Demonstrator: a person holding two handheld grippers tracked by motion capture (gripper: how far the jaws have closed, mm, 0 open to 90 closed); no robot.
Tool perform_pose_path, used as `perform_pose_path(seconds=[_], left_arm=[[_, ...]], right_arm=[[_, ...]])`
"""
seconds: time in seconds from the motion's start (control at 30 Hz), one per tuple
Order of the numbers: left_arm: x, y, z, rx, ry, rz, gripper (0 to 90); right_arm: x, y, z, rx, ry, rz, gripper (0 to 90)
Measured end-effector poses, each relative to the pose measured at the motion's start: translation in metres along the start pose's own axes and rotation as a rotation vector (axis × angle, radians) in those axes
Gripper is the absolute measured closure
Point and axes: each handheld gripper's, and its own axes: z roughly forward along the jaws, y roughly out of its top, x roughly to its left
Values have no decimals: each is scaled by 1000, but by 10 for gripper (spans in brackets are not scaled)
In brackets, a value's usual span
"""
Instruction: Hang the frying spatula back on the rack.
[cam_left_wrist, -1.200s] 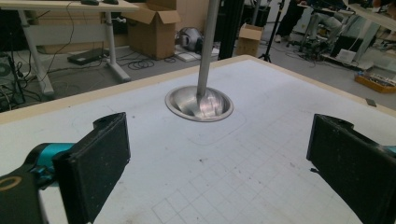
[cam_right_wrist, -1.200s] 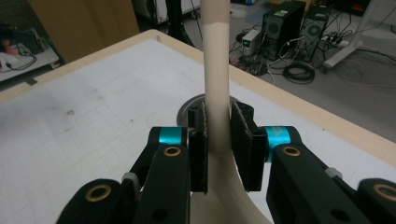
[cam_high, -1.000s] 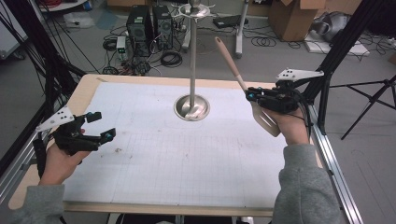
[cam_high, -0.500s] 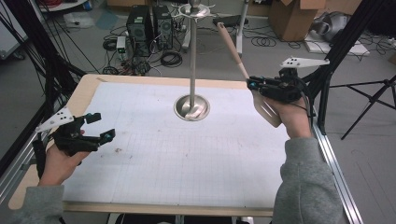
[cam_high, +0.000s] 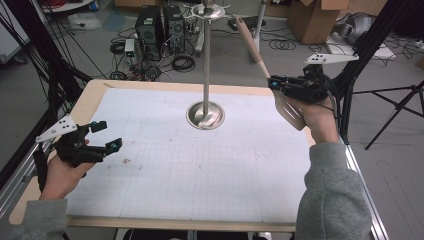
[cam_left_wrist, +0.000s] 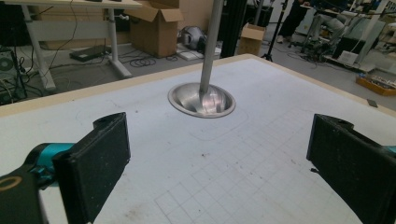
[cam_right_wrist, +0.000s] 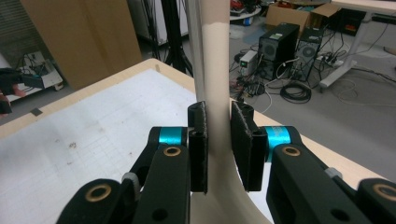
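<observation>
Resting low over the desk (cam_high: 150, 200), well left of the metal stand (cam_high: 206, 114), the left tongs (cam_high: 106, 136) stand wide open with nothing between the pads; in the left gripper view the left tongs (cam_left_wrist: 219, 158) frame the stand's dish-shaped base (cam_left_wrist: 201, 99). Right of the stand, above the desk's far right edge, the right tongs (cam_high: 274, 83) are clamped on a pale spatula (cam_high: 260, 55) where handle meets blade. The handle slants up toward the stand's hooked top, and the blade hangs below. In the right gripper view, both pads (cam_right_wrist: 198, 140) press the spatula's neck (cam_right_wrist: 218, 116).
</observation>
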Motion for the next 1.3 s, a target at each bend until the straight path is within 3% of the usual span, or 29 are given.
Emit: perform_pose_path(seconds=[0.4, 1.0, 1.3], left_arm=[[0, 0, -2, -1, 1, -2, 66], [1, -2, -6, 2, 10, -4, 66], [1, -3, -7, 4, 13, -8, 66]], right_arm=[[0, 10, 4, -6, 15, 18, 773], [-4, 10, 18, -8, 47, 45, 773], [-7, 10, 16, -36, 48, 63, 773]])
